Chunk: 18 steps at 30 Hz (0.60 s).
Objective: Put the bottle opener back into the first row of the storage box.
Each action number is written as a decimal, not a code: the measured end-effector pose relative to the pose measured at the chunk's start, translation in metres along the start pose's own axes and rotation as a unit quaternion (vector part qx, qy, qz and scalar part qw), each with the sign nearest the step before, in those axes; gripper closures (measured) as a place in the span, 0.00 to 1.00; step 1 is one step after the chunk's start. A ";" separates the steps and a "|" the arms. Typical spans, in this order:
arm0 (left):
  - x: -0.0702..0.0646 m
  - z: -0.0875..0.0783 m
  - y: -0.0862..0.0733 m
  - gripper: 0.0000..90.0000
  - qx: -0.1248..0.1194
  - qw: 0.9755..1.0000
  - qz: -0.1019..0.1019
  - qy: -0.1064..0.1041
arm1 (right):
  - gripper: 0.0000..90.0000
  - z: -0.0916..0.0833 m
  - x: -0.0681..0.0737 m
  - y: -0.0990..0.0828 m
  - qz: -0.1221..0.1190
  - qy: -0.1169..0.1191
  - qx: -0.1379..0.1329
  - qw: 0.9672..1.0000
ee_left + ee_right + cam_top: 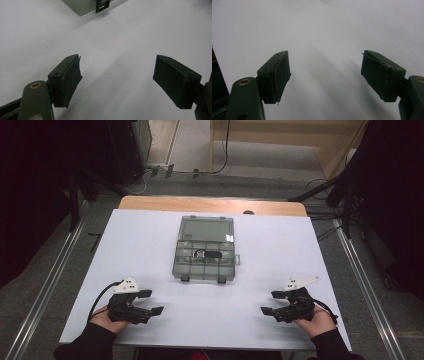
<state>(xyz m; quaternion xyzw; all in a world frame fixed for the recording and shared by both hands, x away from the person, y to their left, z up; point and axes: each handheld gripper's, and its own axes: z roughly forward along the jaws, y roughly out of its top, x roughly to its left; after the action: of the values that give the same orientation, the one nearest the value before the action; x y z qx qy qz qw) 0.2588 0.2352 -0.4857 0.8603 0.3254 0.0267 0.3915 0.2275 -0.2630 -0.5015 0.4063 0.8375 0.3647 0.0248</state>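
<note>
A clear grey plastic compartment box (205, 249) lies shut in the middle of the white table (150, 245), with small dark items visible inside and two black latches on its near edge. One latch and a box corner (102, 5) appear at the top of the left gripper view. My left gripper (151, 302) rests at the near left of the table, open and holding nothing (117, 80). My right gripper (272, 303) rests at the near right, also open and holding nothing (325, 75). Both point inward, well short of the box.
The white sheet covers a wooden tabletop whose far edge (210, 204) shows behind the box. Metal rails (45, 290) run along the floor on both sides. Cables and dark stands (345, 190) lie beyond the table.
</note>
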 end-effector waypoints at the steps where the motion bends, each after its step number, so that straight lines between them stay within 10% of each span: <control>1: 0.000 0.000 0.000 0.24 0.000 1.000 0.000 0.000 | 0.27 0.000 0.000 0.000 0.003 0.001 0.001 1.000; 18: -0.001 0.000 0.000 0.24 0.002 1.000 0.000 0.000 | 0.27 0.005 -0.002 -0.002 0.007 0.002 0.007 1.000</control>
<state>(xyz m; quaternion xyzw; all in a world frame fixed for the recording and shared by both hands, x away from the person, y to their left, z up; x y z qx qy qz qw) 0.2583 0.2348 -0.4856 0.8611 0.3252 0.0262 0.3898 0.2294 -0.2618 -0.5071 0.4119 0.8369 0.3599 0.0181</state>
